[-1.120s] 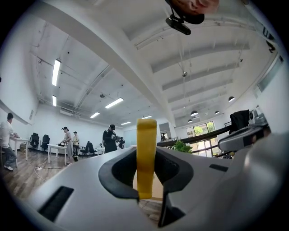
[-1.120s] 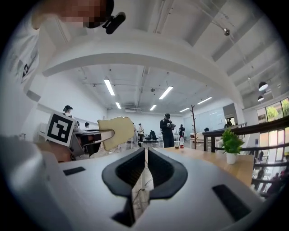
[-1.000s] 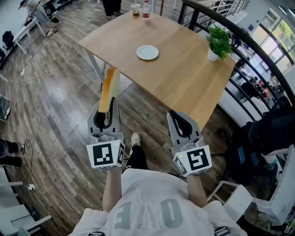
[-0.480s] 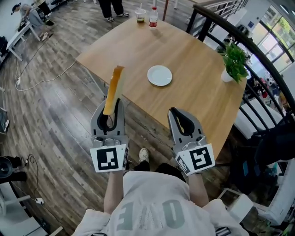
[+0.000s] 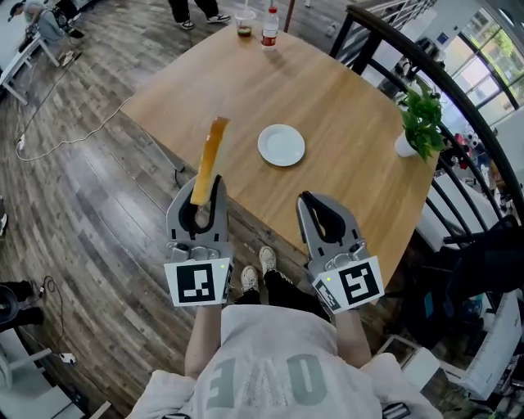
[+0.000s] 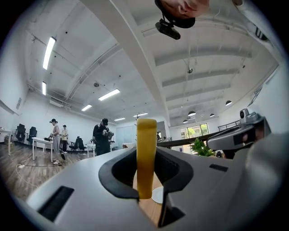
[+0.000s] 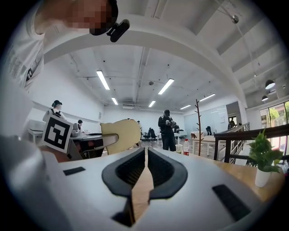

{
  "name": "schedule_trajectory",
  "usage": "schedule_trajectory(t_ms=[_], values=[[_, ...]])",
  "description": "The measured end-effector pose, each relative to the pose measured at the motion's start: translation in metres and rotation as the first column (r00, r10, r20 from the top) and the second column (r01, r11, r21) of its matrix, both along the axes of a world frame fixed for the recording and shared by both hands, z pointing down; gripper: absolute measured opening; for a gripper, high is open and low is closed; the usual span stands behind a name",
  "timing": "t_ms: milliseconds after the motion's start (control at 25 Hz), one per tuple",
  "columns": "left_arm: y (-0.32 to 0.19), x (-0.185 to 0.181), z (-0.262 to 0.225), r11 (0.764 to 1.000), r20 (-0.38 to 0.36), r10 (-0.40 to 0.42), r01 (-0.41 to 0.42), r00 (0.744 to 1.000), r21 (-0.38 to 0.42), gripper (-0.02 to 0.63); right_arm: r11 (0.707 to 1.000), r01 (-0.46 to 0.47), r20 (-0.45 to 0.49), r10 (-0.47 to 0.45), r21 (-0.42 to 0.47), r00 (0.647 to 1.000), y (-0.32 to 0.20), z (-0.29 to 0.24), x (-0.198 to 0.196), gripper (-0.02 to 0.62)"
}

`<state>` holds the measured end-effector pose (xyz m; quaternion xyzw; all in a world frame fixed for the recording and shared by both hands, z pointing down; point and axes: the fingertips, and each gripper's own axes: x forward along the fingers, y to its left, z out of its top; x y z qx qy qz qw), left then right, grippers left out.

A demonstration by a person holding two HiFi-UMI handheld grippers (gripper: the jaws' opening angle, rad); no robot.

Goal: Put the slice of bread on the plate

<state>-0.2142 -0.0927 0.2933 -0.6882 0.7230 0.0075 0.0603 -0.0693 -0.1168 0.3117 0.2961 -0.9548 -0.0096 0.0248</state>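
**Head view:** A person in a pale printed T-shirt stands at the near edge of a smooth, light-wood table (image 5: 344,90), a grey plastic gripper in each hand. The left gripper (image 5: 205,186) is clamped on the lower end of the slice of bread (image 5: 210,157). Seen edge-on, the slice is a thin golden-brown strip rising from the jaws and leaning toward the table. The plate (image 5: 281,145), small, round and white, lies bare on the wood, beyond the bread and to its right, well apart from it. The right gripper (image 5: 307,199) hangs over the table's near edge, jaws together. A leafy potted plant (image 5: 422,121) sits at the right edge, and a bottle (image 5: 269,31) and a cup (image 5: 243,24) at the far corner. The floor (image 5: 90,213) is of dark wood planks.

**Left gripper view:** The bread's yellow crust edge stands upright, pinched between the two black pads. A white sliver of the plate shows low behind it, just to the right. People stand by desks far across the hall.

**Right gripper view:** The black ribbed pads meet with nothing held, only a thin line of table showing between them. To the left appears what the other views hide: the slice's broad, pale face with its domed top, beside the left gripper's marker cube (image 7: 57,133).
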Motion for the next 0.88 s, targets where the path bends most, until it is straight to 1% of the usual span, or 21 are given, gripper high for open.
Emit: schedule_trajectory(t_ms=[80,160,200,280,360,520,640,760,880], values=[[-0.012,-0.001,-0.003,1.000,0.000,-0.002,0.002,1.000,0.009,0.092,1.000,0.012,0.012,-0.011,-0.001,1.000,-0.015,0.000,-0.004,0.031],[-0.022,-0.003,-0.012,0.999,0.017,-0.004,0.003,1.000,0.054,0.092,1.000,0.026,0.009,-0.026,0.009,1.000,-0.027,0.000,-0.008,0.031],[-0.027,-0.005,-0.014,0.998,0.025,-0.007,0.005,1.000,0.062,0.092,0.999,0.034,-0.004,-0.034,0.026,0.999,-0.033,-0.001,-0.011,0.031],[-0.039,-0.006,-0.015,0.999,0.032,-0.015,0.013,0.999,0.042,0.092,0.997,0.043,-0.028,-0.041,0.067,0.999,-0.044,-0.005,-0.012,0.031],[-0.050,-0.005,-0.019,0.999,0.039,-0.014,0.013,0.999,0.033,0.092,0.995,0.040,-0.021,-0.039,0.087,0.999,-0.055,-0.010,-0.009,0.031],[-0.068,0.009,-0.031,1.000,0.045,0.012,-0.013,0.999,0.028,0.092,0.997,-0.001,0.027,-0.001,0.072,1.000,-0.080,-0.012,0.005,0.031],[-0.080,0.012,-0.020,1.000,0.062,0.015,-0.014,0.998,-0.012,0.092,0.998,-0.022,0.040,0.020,0.052,0.999,-0.093,-0.006,0.011,0.031],[-0.100,0.008,-0.018,1.000,0.074,0.025,-0.024,0.997,-0.017,0.092,0.998,-0.047,0.029,0.046,0.042,0.999,-0.103,-0.001,0.013,0.031],[-0.121,0.012,-0.022,0.998,0.106,0.061,-0.059,0.993,-0.017,0.092,0.994,-0.106,0.006,0.106,0.031,0.994,-0.116,0.002,0.021,0.031]])
